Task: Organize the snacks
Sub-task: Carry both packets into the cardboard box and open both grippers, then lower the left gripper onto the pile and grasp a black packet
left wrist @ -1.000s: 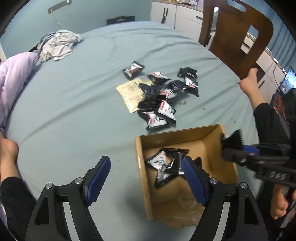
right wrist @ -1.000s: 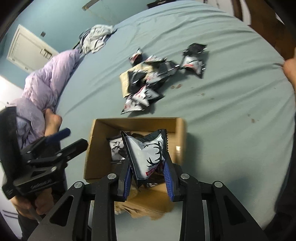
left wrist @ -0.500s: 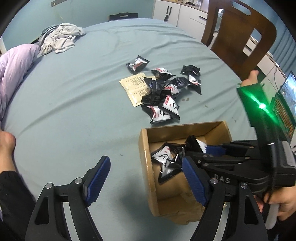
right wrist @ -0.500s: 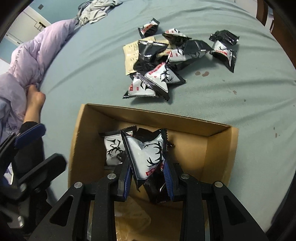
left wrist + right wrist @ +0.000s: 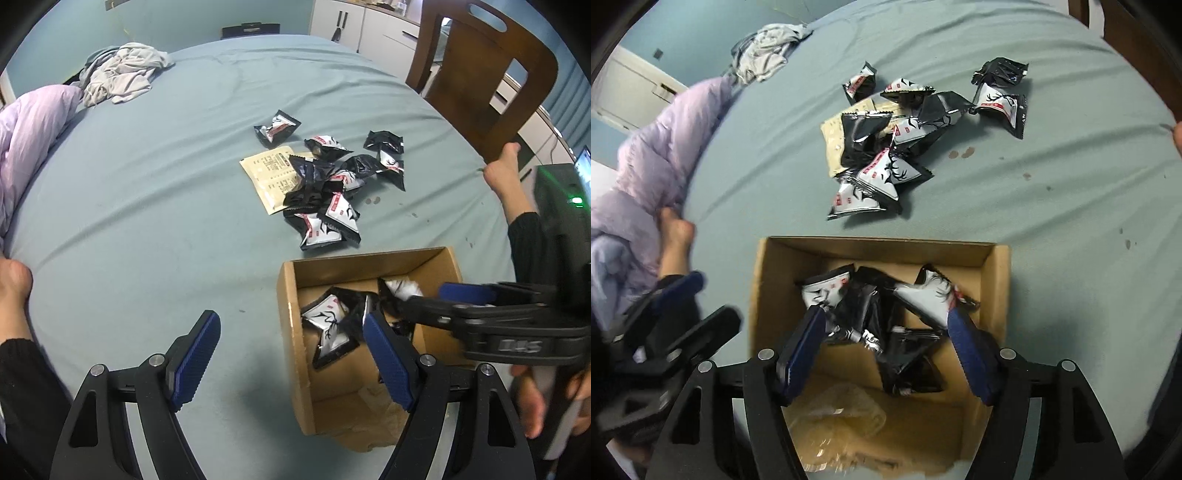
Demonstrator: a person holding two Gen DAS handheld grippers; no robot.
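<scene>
An open cardboard box (image 5: 291, 295) (image 5: 879, 245) sits on the blue-grey bed and holds several black-and-white snack packets. More of these packets lie in a loose pile (image 5: 325, 195) (image 5: 886, 147) beyond it, partly on a beige packet (image 5: 269, 173). My right gripper (image 5: 886, 321) (image 5: 436, 299) reaches into the box. Its jaws are opening, and a white packet (image 5: 931, 295) lies loose by the right finger with no pad pressing on it. My left gripper (image 5: 291, 332) (image 5: 676, 306) hangs open and empty over the box's left wall.
A lilac quilt (image 5: 29, 122) and a heap of grey clothes (image 5: 118, 70) lie at the bed's far left. A wooden chair (image 5: 480, 66) stands at the right edge. The person's bare feet (image 5: 502, 173) (image 5: 676, 232) rest on the bed. Crumpled clear plastic (image 5: 842, 410) fills the box's near end.
The right gripper carried the white packet down into the box, then its jaws spread and the packet dropped among the others. The left gripper kept its place, still open.
</scene>
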